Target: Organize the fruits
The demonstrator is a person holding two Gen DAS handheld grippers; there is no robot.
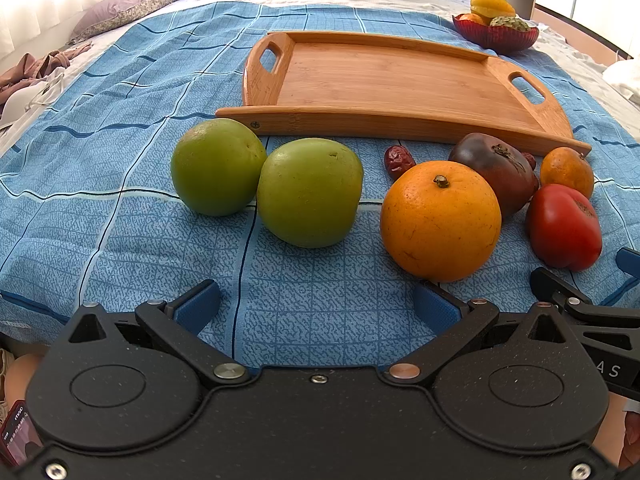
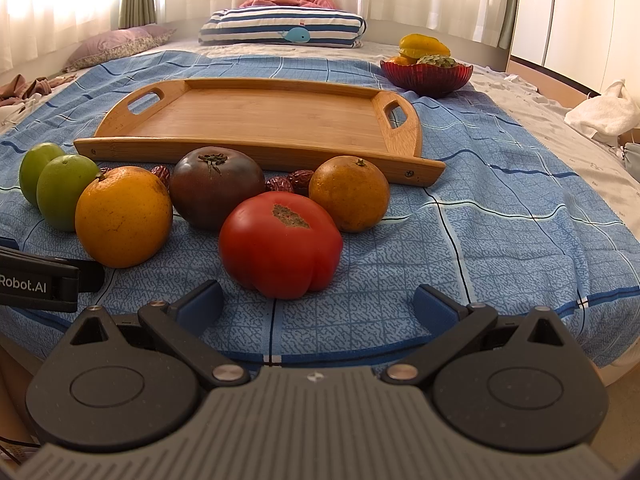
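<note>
Red dates (image 2: 298,180) half-hidden behind dark tomato (image 2: 216,186), orange (image 2: 350,198).

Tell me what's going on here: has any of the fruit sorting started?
Not yet. Both handheld grippers, left gripper and right gripper, hover with jaws open and empty at the near edge of the blue bedspread. The wooden tray holds nothing. Two green fruits, a large orange, a dark tomato, a red tomato and a small orange lie in front of it.
</note>
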